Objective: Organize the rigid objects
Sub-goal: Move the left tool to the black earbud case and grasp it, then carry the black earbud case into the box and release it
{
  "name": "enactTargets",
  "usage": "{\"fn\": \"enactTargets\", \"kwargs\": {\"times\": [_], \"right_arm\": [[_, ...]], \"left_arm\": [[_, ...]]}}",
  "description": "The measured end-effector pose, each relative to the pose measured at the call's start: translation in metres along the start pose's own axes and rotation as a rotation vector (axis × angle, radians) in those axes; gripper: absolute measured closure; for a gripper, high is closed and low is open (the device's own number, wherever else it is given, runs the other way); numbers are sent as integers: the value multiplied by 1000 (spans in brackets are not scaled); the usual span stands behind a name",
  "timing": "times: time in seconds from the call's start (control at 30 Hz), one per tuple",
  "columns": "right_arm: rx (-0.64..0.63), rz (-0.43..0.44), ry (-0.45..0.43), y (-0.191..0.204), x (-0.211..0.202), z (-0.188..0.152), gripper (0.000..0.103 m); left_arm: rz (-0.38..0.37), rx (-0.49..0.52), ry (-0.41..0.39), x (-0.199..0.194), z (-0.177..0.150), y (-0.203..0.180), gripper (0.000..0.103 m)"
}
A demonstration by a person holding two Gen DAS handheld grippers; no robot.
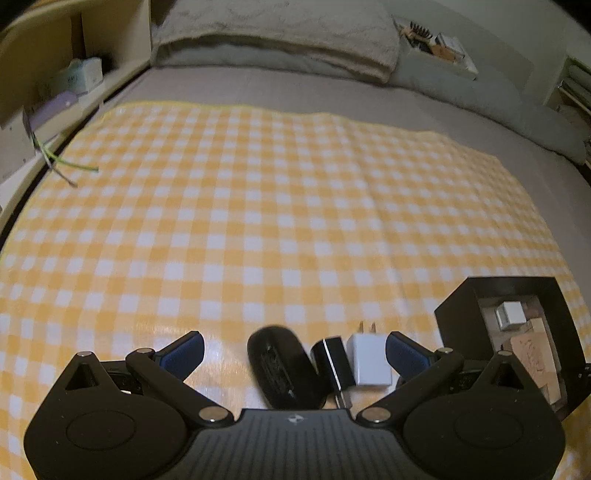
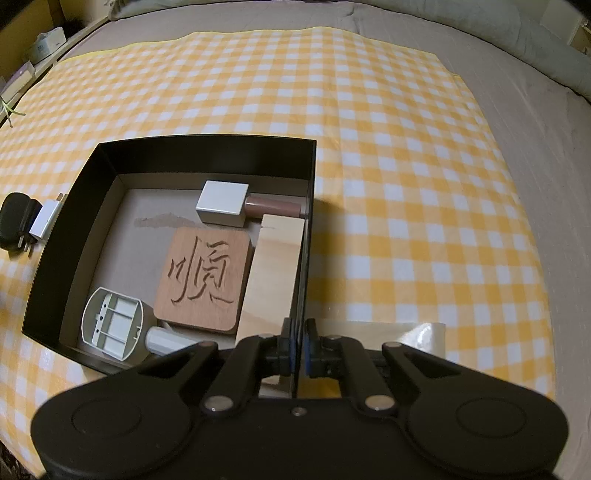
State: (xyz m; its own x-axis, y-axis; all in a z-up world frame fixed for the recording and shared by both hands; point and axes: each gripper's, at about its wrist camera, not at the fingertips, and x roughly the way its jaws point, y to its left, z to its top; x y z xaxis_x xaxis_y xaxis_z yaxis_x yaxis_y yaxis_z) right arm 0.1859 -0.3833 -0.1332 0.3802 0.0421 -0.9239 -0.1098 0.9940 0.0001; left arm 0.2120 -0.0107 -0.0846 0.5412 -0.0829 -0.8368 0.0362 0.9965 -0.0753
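In the left wrist view my left gripper (image 1: 293,339) is open over the checked cloth. Between its blue pads (image 1: 184,354) lie a black oval object (image 1: 280,365), a black adapter (image 1: 334,363) and a white plug charger (image 1: 369,360); the pads touch none of them. The black box (image 1: 461,306) stands to their right. My right gripper (image 2: 299,325) is shut on the box's right wall (image 2: 308,221). Inside the box lie a carved wooden coaster (image 2: 203,277), a pale wooden block (image 2: 273,273), a silver-capped tube (image 2: 221,205) and a white plastic frame (image 2: 112,328).
The yellow checked cloth (image 1: 258,203) covers a grey bed with a pillow (image 1: 277,33) at the far end. A shelf with boxes (image 1: 74,77) and green cables (image 1: 70,166) line the left side. A clear strip of tape (image 2: 424,336) lies by the box's right.
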Motion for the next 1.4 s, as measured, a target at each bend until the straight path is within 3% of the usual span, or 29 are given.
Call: {"fn": "enactTargets", "kwargs": {"times": [0.13, 0.23, 0.3, 0.4, 0.57, 0.77, 0.87, 1.1, 1.4], "right_arm": [[-3, -3, 3, 0, 0, -1, 98], [-5, -5, 6, 1, 0, -2, 98], [-5, -6, 8, 1, 1, -2, 98], [-5, -5, 9, 1, 1, -2, 98], [-9, -6, 12, 1, 1, -2, 98], [-11, -5, 18, 0, 3, -2, 98], [-14, -6, 20, 1, 4, -1, 98], [-14, -7, 21, 1, 5, -2, 98], [-15, -10, 21, 1, 5, -2, 98]], "left_arm": [[6, -10, 49, 5, -4, 2, 3], [-13, -40, 96, 11, -7, 3, 19], [-34, -82, 121, 15, -9, 6, 34], [-34, -144, 140, 20, -10, 10, 44], [-36, -222, 157, 30, -11, 19, 50], [-2, -233, 172, 44, -13, 29, 53], [-28, -236, 173, 49, -15, 31, 63], [-64, -217, 161, 50, -15, 27, 70], [-119, -303, 121, 31, -5, 39, 72]]}}
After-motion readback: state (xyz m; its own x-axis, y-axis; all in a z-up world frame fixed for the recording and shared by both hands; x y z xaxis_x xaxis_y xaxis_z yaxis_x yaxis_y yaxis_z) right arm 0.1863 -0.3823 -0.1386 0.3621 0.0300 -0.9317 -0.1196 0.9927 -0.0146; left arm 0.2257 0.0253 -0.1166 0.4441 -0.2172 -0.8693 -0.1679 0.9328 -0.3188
